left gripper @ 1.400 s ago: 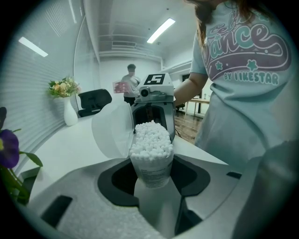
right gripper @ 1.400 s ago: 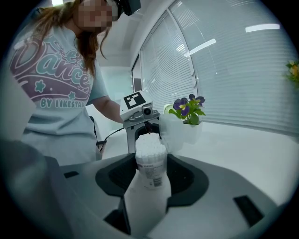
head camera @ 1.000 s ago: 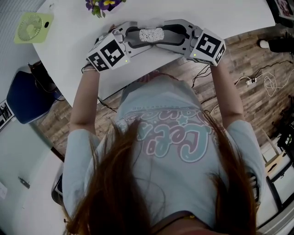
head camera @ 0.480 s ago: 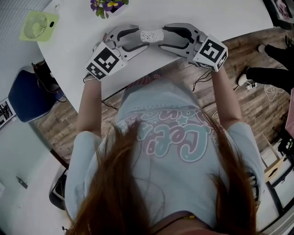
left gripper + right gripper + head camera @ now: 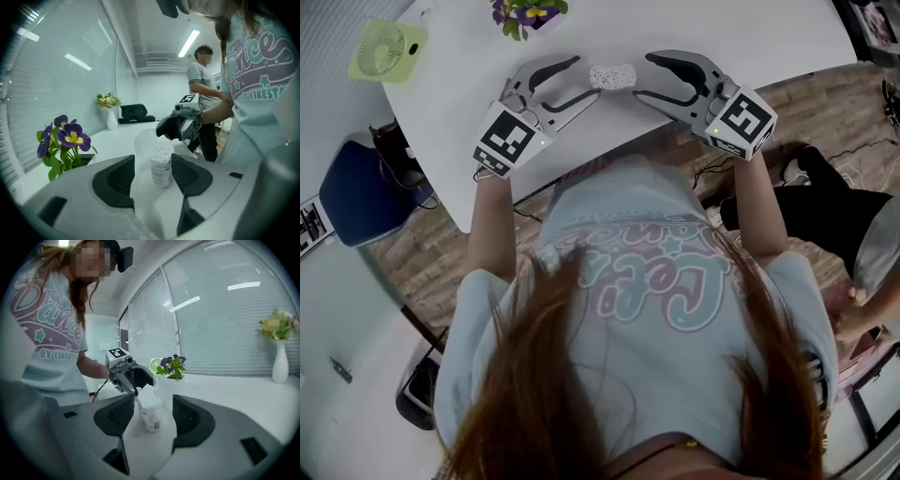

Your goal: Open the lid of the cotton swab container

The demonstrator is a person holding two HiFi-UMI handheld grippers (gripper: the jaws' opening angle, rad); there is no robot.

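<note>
The cotton swab container (image 5: 612, 76) is standing upright on the white tabletop (image 5: 750, 28), a little in from the edge nearest us, with its long axis running straight up. Swab heads are showing at its top. In the left gripper view a translucent flap is rising beside them, so we are judging that the lid may already be tipped up. The other views are not letting us confirm it.

We are holding the left gripper (image 5: 587, 78) and the right gripper (image 5: 642, 75) at the container from opposite sides, their fingertips pointing toward each other with the container between them. Both are lying about equally near, just off its sides. Each gripper's jaws have just been opening and are standing apart. In each gripper view the container is sitting framed in the gap near the tips, with bare tabletop showing on either side and neither pad pressing on it, so nothing is being gripped.

We are reckoning that the coming move turns on this: the container lies dead ahead of both grippers, so either one needs only to advance along its own pointing line.

Farther out, a potted pansy (image 5: 523, 11) is standing toward the far edge, and a small green fan (image 5: 380, 52) is sitting at the left corner.
</note>
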